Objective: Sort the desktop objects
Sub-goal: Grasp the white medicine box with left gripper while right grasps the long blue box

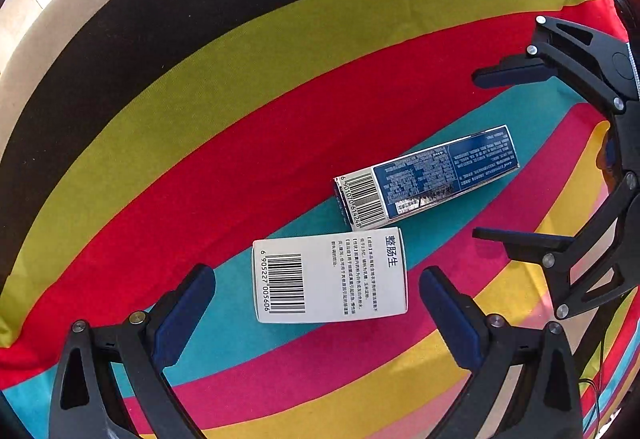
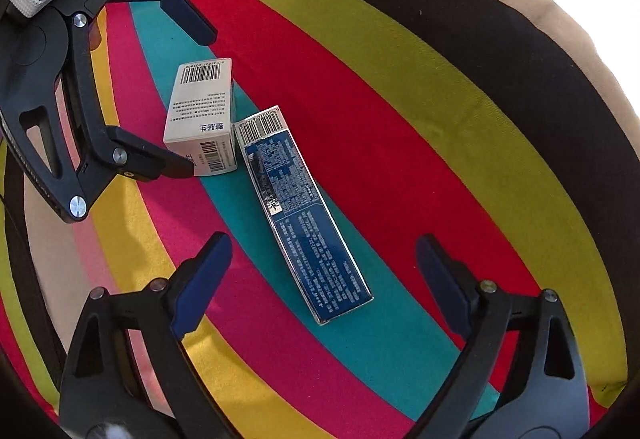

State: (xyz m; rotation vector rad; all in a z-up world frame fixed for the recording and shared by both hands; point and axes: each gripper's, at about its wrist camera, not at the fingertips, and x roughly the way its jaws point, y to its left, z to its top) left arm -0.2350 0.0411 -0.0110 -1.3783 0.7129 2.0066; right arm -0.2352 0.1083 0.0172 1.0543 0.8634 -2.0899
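Left gripper [image 1: 318,303]: fingers spread, nothing pinched; white box [image 1: 330,275] lies between them, untouched.
Right gripper [image 2: 324,279]: fingers spread, nothing held; blue box [image 2: 298,207] lies between them.
Location: both boxes rest corner-to-corner on the striped cloth [image 1: 200,119].
Progress: judged as not yet sorted; both grasps remain.

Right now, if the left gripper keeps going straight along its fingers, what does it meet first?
Most likely the white cardboard box with the barcode, lying between and just ahead of the left gripper's open fingers on the striped cloth; depth is unclear.
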